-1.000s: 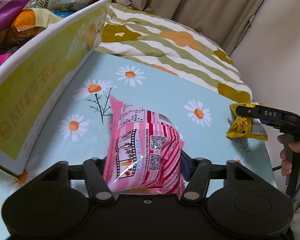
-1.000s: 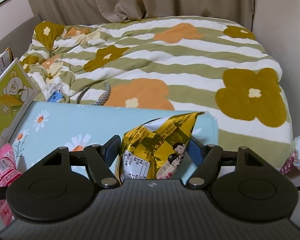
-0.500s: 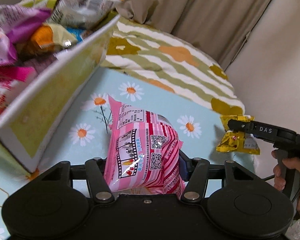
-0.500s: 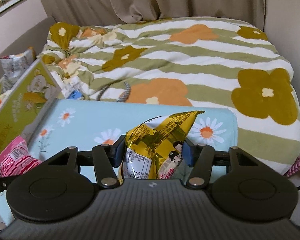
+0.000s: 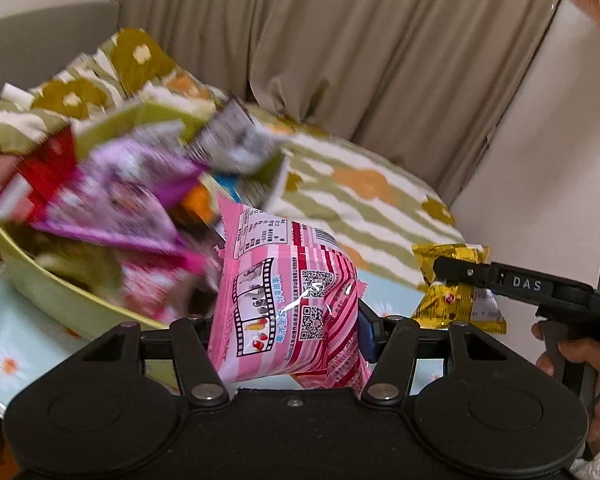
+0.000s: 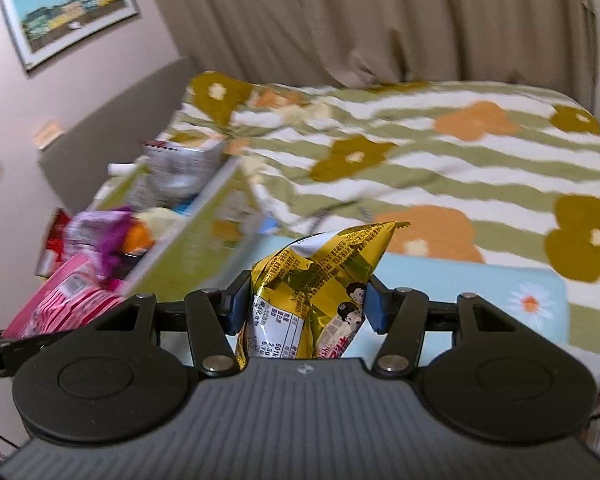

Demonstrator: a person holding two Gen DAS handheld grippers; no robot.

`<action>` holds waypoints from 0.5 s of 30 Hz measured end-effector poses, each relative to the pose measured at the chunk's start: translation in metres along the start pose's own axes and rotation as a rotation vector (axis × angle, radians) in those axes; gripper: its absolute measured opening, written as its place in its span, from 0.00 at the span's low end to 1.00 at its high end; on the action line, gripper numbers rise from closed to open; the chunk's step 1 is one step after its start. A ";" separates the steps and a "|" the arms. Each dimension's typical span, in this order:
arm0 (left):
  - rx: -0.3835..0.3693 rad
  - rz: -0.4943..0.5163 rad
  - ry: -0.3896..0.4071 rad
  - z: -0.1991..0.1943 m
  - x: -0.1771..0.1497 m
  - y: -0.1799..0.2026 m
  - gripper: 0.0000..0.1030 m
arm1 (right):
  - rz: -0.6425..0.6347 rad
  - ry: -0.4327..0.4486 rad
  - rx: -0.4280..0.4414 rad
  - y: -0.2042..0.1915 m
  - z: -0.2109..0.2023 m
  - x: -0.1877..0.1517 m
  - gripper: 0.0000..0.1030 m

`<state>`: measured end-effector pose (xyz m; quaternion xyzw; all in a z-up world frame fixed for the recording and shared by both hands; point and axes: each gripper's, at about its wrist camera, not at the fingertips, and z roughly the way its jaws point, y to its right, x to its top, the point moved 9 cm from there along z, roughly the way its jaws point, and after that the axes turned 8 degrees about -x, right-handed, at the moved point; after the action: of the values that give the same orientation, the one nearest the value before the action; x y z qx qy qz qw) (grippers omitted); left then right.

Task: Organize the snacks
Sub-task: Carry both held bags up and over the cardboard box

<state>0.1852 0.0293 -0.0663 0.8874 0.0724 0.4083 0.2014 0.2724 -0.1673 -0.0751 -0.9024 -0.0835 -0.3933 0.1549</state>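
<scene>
My left gripper [image 5: 288,320] is shut on a pink striped snack bag [image 5: 284,300] and holds it in the air just right of a light green box [image 5: 72,304] heaped with snack bags. The pink bag also shows in the right wrist view [image 6: 68,304]. My right gripper [image 6: 302,304] is shut on a yellow snack bag [image 6: 316,276], held above the blue daisy-print table [image 6: 500,296]. In the left wrist view the right gripper [image 5: 444,276] and its yellow bag [image 5: 456,300] are to the right. The green box [image 6: 196,256] lies left of the right gripper.
A bed with a green, white and orange flower blanket [image 6: 460,168] lies beyond the table. Beige curtains [image 5: 340,60] hang behind it. A framed picture [image 6: 68,12] hangs on the left wall. A white wall [image 5: 540,180] stands at the right.
Both grippers have risen with their bags. The left one has moved toward the green box, which now sits lower in view with its contents visible. The right gripper has lifted and turned left.
</scene>
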 end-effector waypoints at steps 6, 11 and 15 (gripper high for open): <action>-0.035 0.026 0.063 -0.036 0.040 -0.036 0.60 | -0.034 0.055 0.052 -0.079 -0.020 0.025 0.69; -0.095 0.055 0.070 -0.052 0.079 -0.074 0.61 | -0.012 0.098 0.070 -0.142 -0.031 0.045 0.69; -0.124 0.082 0.072 -0.053 0.112 -0.102 0.61 | 0.008 0.130 0.062 -0.189 -0.029 0.062 0.69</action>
<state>0.2224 0.1709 0.0002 0.8602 0.0177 0.4516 0.2364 0.2431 0.0018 0.0301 -0.8700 -0.0818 -0.4478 0.1893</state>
